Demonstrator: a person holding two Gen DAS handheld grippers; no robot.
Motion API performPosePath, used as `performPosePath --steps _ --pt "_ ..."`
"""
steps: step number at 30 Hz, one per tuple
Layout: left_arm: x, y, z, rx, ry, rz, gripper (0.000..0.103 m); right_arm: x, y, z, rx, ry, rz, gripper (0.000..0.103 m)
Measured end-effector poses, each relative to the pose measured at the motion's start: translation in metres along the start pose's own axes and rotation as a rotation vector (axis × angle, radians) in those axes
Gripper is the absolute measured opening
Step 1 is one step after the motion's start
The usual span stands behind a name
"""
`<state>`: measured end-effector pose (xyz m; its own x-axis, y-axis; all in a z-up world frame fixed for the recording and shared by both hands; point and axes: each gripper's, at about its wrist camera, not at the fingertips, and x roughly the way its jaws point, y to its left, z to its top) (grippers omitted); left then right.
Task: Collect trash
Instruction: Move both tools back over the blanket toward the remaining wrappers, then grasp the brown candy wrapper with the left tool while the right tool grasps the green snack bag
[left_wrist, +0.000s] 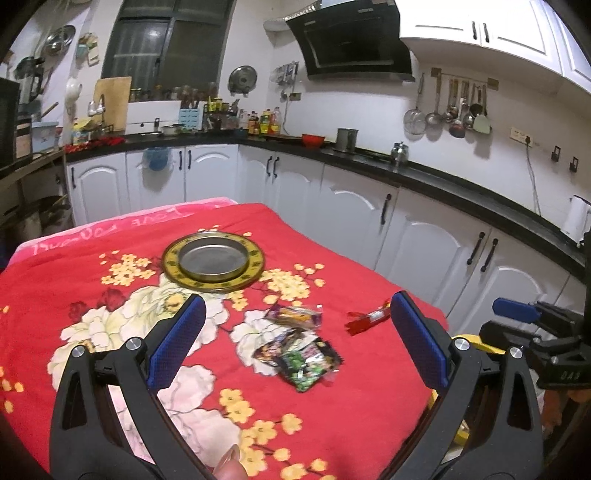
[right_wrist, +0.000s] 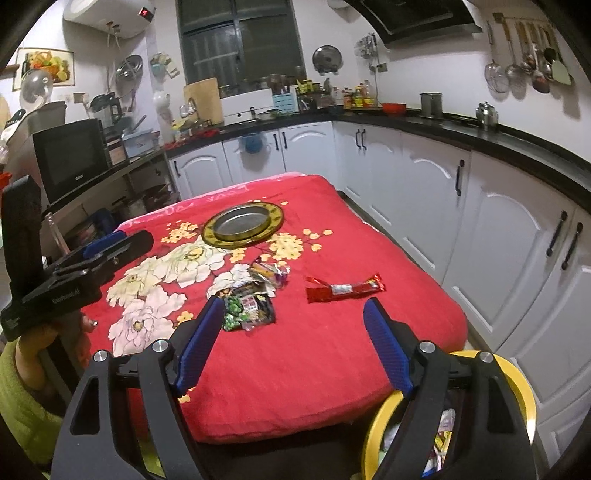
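My right gripper (right_wrist: 291, 343) stands with its jaws wide apart and nothing between the blue pads; my left gripper (left_wrist: 297, 341) is spread just as wide and equally empty. Both hang above the near part of the table, tipped down toward the red flowered cloth (right_wrist: 314, 350).

Ahead of my right jaws, slightly to their right side, lies the red wrapper (right_wrist: 343, 288). Its long axis runs across my view, roughly parallel to the line between my two pads, so as I judge it I would need to roll the wrist or come down on its narrow width to pinch it. From the left gripper's camera the same red wrapper (left_wrist: 369, 318) sits close by the right-hand pad, off toward the table's edge; my right hand looks the better placed for it.

Just off my left pad in the right view is the green and black packet (right_wrist: 249, 308), with the crumpled foil wrapper (right_wrist: 269, 273) beyond it. The left jaws frame both of these almost centrally, so that hand seems nearer to them.

Farther back rests the gold-rimmed metal tray (right_wrist: 243, 225), empty. Below my right finger, beside the table's near corner, stands the yellow-rimmed bin (right_wrist: 517, 384), already holding some rubbish.
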<state>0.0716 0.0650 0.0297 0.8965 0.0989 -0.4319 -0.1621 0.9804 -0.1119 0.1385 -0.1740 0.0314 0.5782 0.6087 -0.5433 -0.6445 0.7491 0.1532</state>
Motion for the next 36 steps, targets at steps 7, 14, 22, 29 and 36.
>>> performPosePath --steps 7,14,22,29,36 --pt "0.008 0.029 -0.004 -0.018 0.030 0.042 0.092 0.020 0.014 0.008 -0.028 0.003 0.011 0.076" --pt "0.023 0.048 -0.011 -0.036 0.080 0.046 0.092 0.053 0.017 0.006 -0.055 0.059 0.012 0.076" --pt "0.056 0.059 -0.023 -0.059 0.194 -0.015 0.064 0.103 0.013 0.002 -0.027 0.148 0.066 0.069" --pt "0.085 0.068 -0.030 -0.089 0.281 -0.074 0.056 0.151 0.018 -0.004 -0.047 0.240 0.120 0.062" --pt "0.111 0.064 -0.030 -0.073 0.339 -0.142 0.053 0.192 0.017 -0.010 -0.015 0.323 0.164 0.061"
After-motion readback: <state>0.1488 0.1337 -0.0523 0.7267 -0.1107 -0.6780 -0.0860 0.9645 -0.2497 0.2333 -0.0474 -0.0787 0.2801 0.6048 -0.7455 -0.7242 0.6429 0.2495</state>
